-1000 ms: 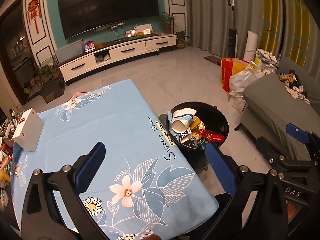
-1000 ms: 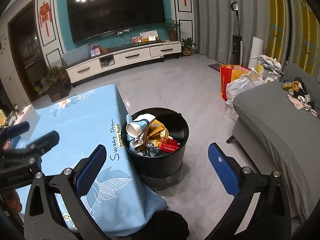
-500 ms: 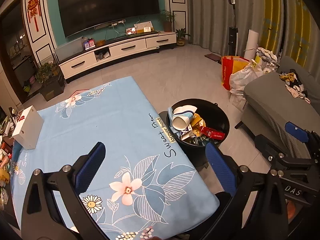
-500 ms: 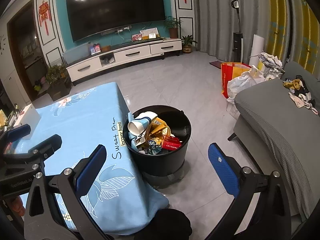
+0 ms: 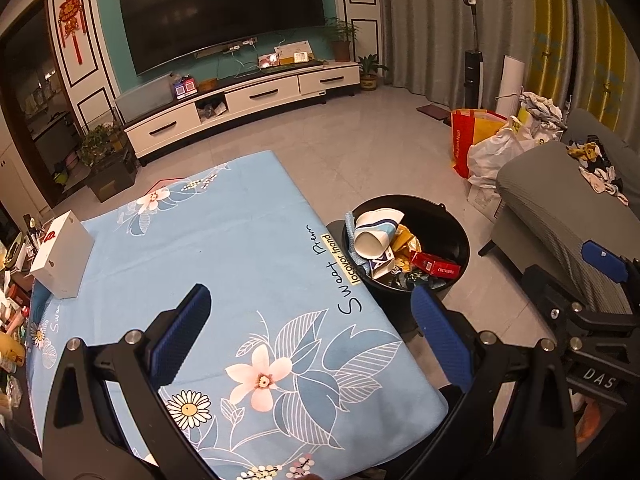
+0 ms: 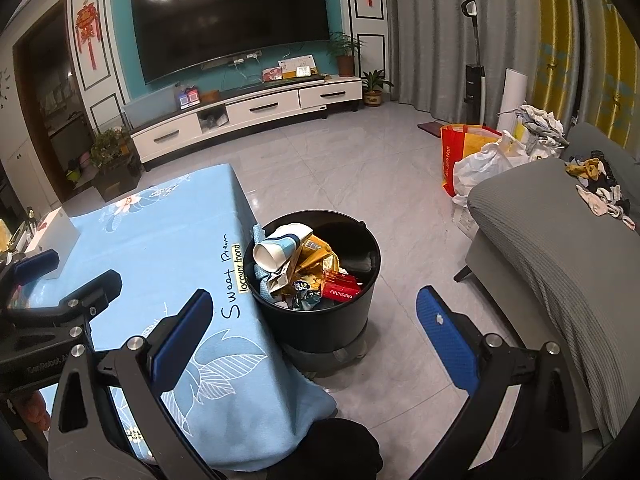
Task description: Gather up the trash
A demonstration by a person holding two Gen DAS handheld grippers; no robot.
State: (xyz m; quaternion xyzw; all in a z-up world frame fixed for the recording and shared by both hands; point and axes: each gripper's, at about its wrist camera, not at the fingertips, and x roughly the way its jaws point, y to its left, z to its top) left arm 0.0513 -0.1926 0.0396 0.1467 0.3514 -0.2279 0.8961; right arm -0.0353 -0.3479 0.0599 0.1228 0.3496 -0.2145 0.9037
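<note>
The black bin [image 6: 316, 312] stands on the floor at the 3 o'clock edge of the blue-clothed table [image 5: 224, 264], touching the cloth, and is heaped with light, crushable litter. Of this, the paper cup [image 6: 276, 250] at 10 o'clock dents easily and the red carton [image 6: 340, 286] at 5 o'clock is stiffer; grip either across its body. Left gripper [image 5: 312, 336] and right gripper [image 6: 316, 334] are both spread and empty.

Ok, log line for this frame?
left gripper: open, empty | right gripper: open, empty | trash bin: full, beside table
</note>
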